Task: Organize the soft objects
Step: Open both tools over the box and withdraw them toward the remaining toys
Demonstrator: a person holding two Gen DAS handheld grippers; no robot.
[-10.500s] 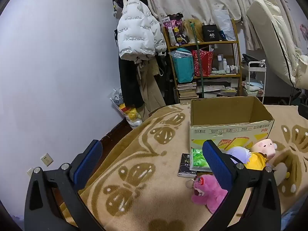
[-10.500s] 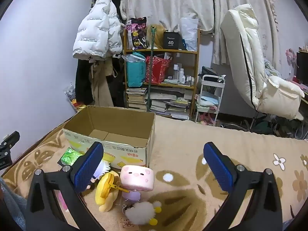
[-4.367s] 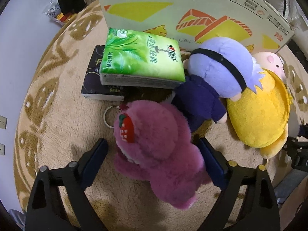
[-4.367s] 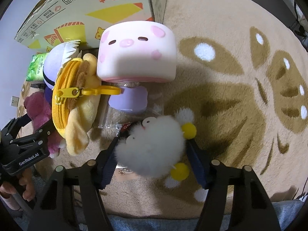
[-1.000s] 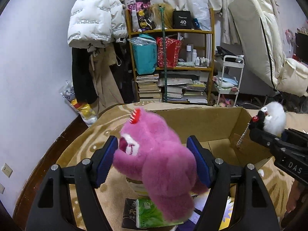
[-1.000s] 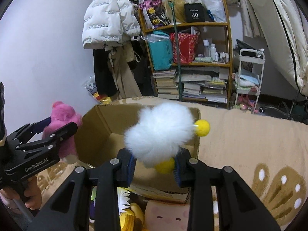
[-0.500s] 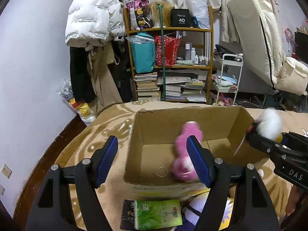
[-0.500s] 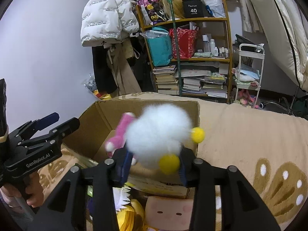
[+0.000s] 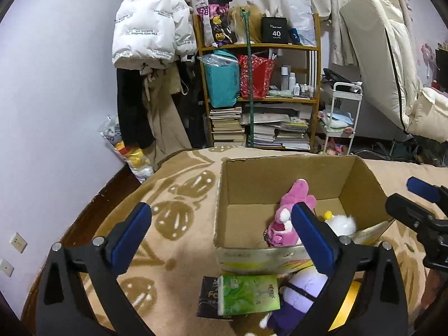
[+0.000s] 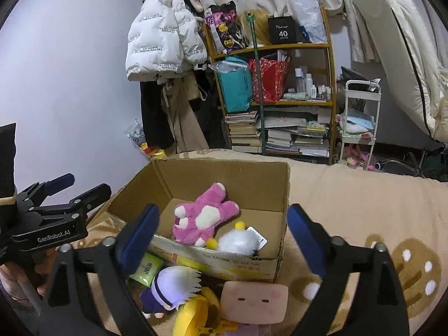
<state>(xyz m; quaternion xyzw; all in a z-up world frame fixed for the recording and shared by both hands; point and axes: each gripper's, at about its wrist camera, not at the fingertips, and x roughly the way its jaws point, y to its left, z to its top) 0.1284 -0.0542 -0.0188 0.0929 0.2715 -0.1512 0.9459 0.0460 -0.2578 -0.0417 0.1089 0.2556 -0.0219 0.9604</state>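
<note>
An open cardboard box (image 9: 280,176) (image 10: 224,179) stands on the patterned blanket. Inside it lie a pink plush bear (image 9: 282,224) (image 10: 204,218) and, beside it, a white fluffy toy with yellow feet (image 9: 341,222) (image 10: 238,240). My left gripper (image 9: 221,212) hovers at the box's near left corner, its jaws opening wide with nothing between them. My right gripper (image 10: 222,212) hangs over the box's near side, its jaws also opening and holding nothing. Outside the box's front lie a purple-haired doll (image 10: 173,282), a yellow zip plush (image 10: 193,316) and a pink square pig plush (image 10: 253,302).
A green tissue pack (image 9: 247,294) rests on a black box (image 9: 207,296) in front of the carton. Behind stand a crowded wooden shelf (image 9: 260,47), hanging coats (image 9: 151,33), a white trolley (image 9: 344,112) and a cream recliner (image 9: 392,70).
Both toys have left the jaws and now lie in the box. Both grippers have gone from shut on a toy to wide open.
</note>
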